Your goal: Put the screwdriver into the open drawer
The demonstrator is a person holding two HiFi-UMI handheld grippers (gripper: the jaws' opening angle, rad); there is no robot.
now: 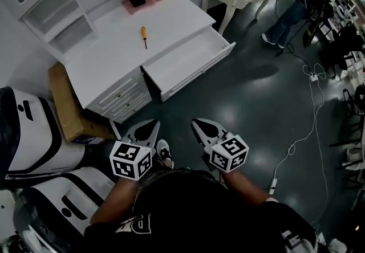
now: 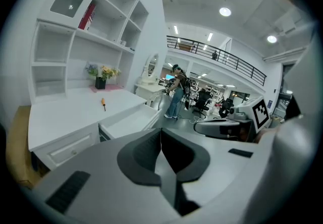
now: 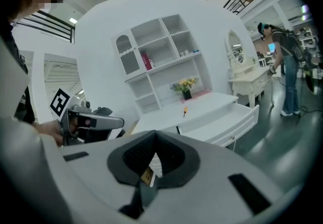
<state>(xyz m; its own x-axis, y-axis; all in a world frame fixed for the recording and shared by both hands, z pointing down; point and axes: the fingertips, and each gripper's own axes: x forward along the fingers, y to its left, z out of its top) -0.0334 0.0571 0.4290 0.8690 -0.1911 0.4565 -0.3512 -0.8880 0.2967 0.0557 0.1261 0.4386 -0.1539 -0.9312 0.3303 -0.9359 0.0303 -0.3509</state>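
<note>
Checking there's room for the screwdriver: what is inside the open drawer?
The open drawer shows only a bare white bottom. Any part still under the desktop is covered. The screwdriver lies on the desktop.

Nothing legible is showing; the white lettering [image 1: 138, 224] on the person's near black shirt [image 1: 194, 206] is appearing cut off.

We are standing in a large hall staged like a showroom. We are seeing a white shelved worktop [image 1: 108, 55], a railed mezzanine [image 2: 222, 56] and floor cables [image 1: 313, 126].
</note>
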